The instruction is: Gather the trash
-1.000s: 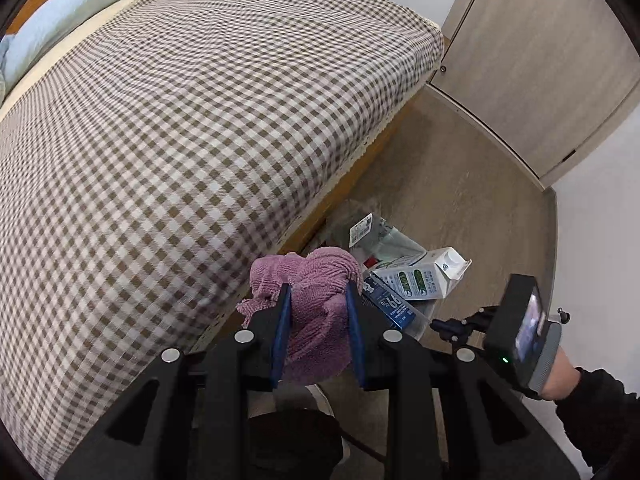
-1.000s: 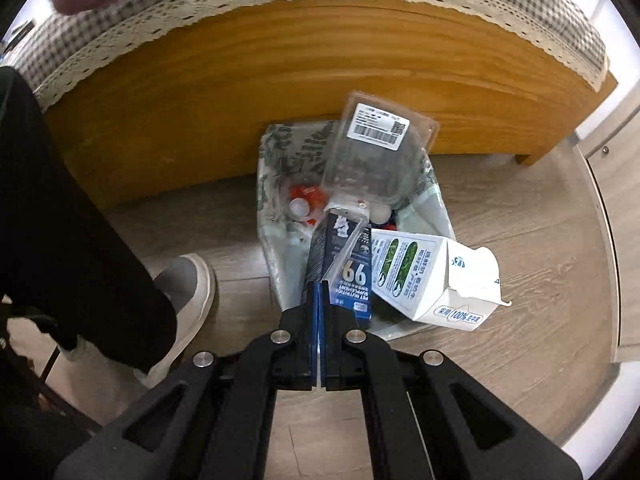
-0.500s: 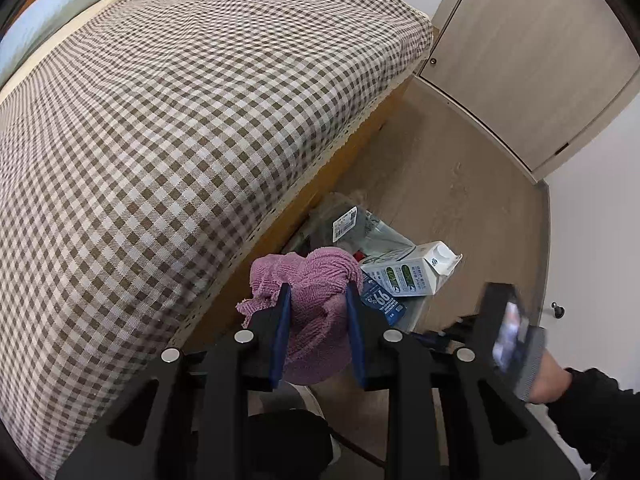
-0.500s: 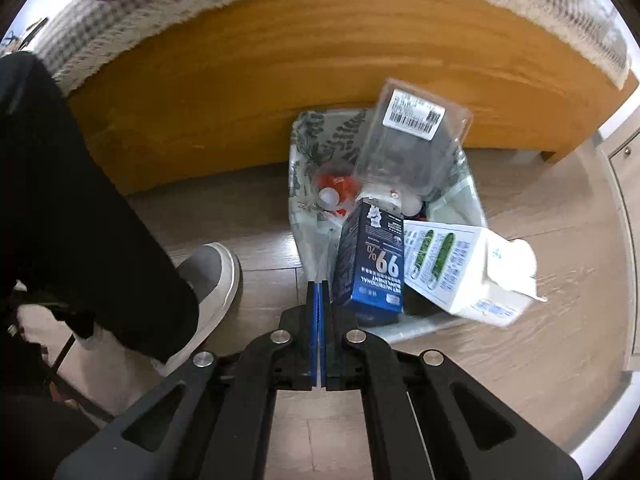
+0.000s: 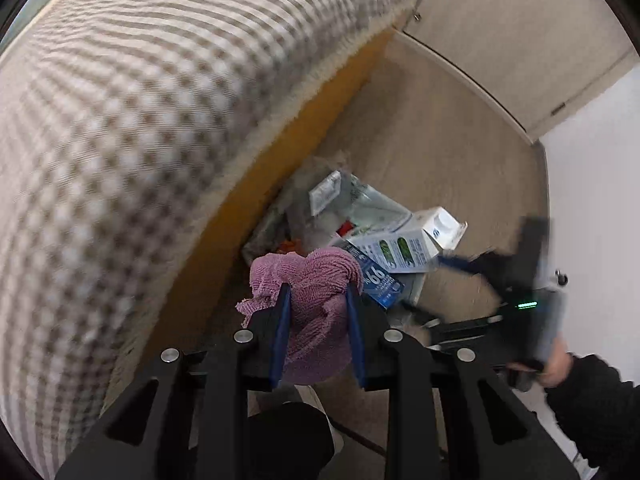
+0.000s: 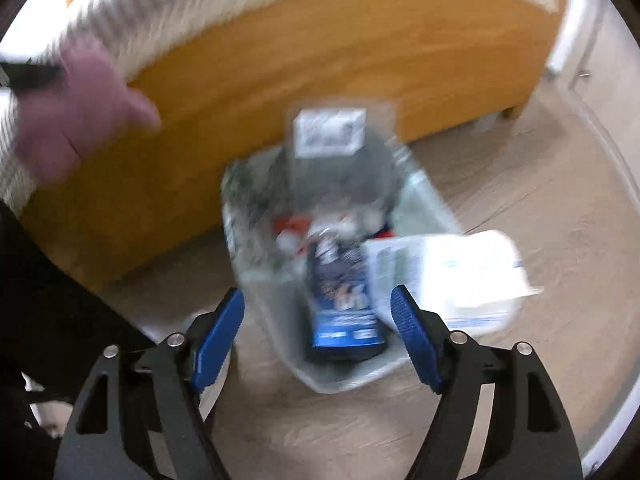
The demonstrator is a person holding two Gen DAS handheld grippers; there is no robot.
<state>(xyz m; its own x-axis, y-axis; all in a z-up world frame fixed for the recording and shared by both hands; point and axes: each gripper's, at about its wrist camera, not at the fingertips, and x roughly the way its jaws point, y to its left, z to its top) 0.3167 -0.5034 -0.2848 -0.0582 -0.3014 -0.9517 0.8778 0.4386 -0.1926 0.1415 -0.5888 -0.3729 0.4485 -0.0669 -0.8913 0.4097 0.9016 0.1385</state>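
Note:
My left gripper [image 5: 316,292] is shut on a crumpled pink cloth [image 5: 308,280], held in the air beside the bed, above and left of the trash bag. In the right wrist view the cloth [image 6: 76,116] shows blurred at the upper left. My right gripper [image 6: 318,312] hangs over the near end of the clear trash bag [image 6: 264,264] on the floor; its jaws are opening, with nothing pressed between its pads. In the bag lie a dark blue carton [image 6: 344,300], a white milk carton [image 6: 444,276] and a clear plastic tray with a barcode label [image 6: 332,132].
The bed with a checked cover [image 5: 140,120] and wooden side board [image 6: 304,64] stands just behind the bag. Wood floor [image 5: 448,140] stretches toward cupboard doors [image 5: 520,28]. A person's dark trouser leg [image 6: 40,300] is at the left.
My right gripper went from shut to wide apart and shifted over the bag. My left gripper sank with the pink cloth toward the bag. Both views blurred from motion.

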